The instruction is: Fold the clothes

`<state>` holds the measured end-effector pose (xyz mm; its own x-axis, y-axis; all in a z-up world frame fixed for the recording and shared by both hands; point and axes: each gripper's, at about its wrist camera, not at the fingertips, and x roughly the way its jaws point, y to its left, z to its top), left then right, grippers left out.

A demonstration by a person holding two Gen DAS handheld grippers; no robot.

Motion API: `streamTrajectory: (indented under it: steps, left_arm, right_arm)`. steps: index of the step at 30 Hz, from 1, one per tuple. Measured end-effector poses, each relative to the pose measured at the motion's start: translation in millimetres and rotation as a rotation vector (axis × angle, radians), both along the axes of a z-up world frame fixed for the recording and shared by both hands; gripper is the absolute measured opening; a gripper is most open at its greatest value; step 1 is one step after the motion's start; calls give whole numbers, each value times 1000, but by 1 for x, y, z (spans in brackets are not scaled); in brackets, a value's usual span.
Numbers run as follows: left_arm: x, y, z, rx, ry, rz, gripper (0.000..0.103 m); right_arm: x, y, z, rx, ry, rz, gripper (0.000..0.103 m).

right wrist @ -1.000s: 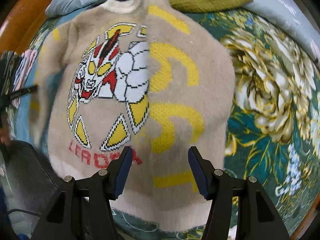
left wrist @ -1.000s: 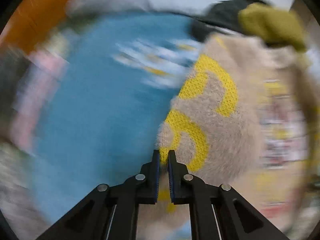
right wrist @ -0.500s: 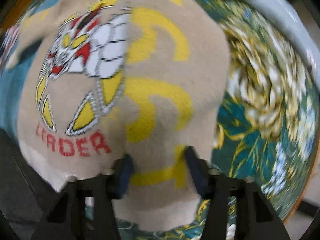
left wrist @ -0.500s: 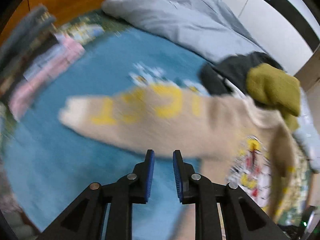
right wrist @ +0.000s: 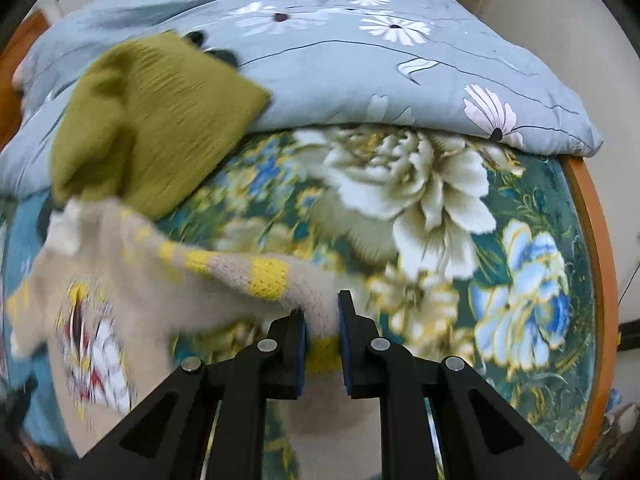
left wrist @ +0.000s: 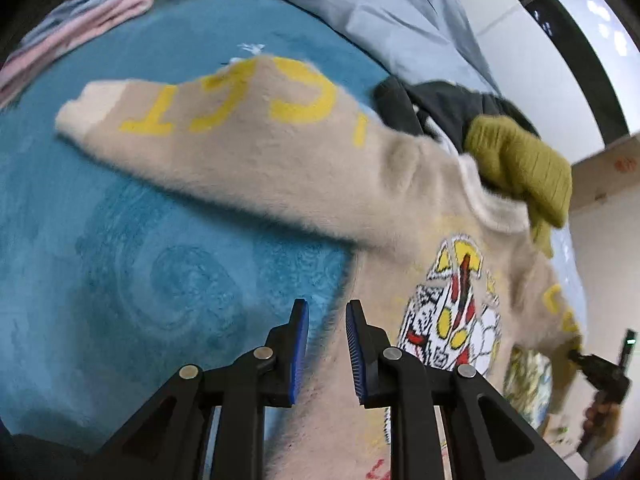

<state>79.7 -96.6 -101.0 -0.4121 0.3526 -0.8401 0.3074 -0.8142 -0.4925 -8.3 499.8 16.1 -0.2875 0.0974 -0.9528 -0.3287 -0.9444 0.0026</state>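
Nearest the right wrist camera, the right gripper [right wrist: 322, 320] was clamped on a sleeve of the beige sweater [right wrist: 120, 280], fuzzy beige and yellow knit pinched between its blue pads. The sleeve stretched away to the left toward the sweater's body, which lay blurred over the floral blanket [right wrist: 500, 280]. In the left wrist view, the left gripper [left wrist: 326, 316] stood with a narrow gap between its jaws and nothing in it, just over the sweater's side edge where it met the teal blanket [left wrist: 120, 260].

The sweater lay spread on the bed, its other sleeve [left wrist: 240, 128] stretched out flat to the left. Yellow letters ran along that sleeve, seen upside down and partly smeared; "T" and "C" shapes could be made out, but no whole word. A red, yellow and white robot-like figure [left wrist: 452, 312] marked the chest, and red lettering at the bottom edge was cut off by the frame.

Farther off, an olive knit garment [left wrist: 520, 168] touched the sweater's collar, beside a dark garment [left wrist: 440, 108]. A grey-blue quilt [right wrist: 360, 60] with white flowers lay beyond, and pink folded clothes [left wrist: 80, 28] sat at the far left.
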Motion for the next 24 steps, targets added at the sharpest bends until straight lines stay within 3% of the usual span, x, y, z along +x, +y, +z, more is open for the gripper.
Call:
streamTrajectory:
  steps: [7, 9, 10, 12, 18, 24]
  left_arm:
    - [2, 2, 4, 12, 14, -7, 23]
    - [-2, 5, 1, 1, 4, -25, 23]
    - [-4, 6, -1, -2, -4, -33, 24]
    - [-7, 8, -5, -3, -17, -41, 24]
    - [-9, 11, -11, 11, -36, -59, 24]
    - [-7, 3, -14, -2, -50, -24, 24]
  right_arm:
    - [1, 29, 11, -4, 98, -116, 34]
    - [7, 40, 20, 16, 140, -117, 43]
    - [14, 46, 23, 25, 156, -116, 53]
    - [33, 57, 19, 9, 177, -134, 54]
    - [54, 70, -60, -327, 101, -275, 57]
    - [23, 76, -82, -440, 198, -443, 57]
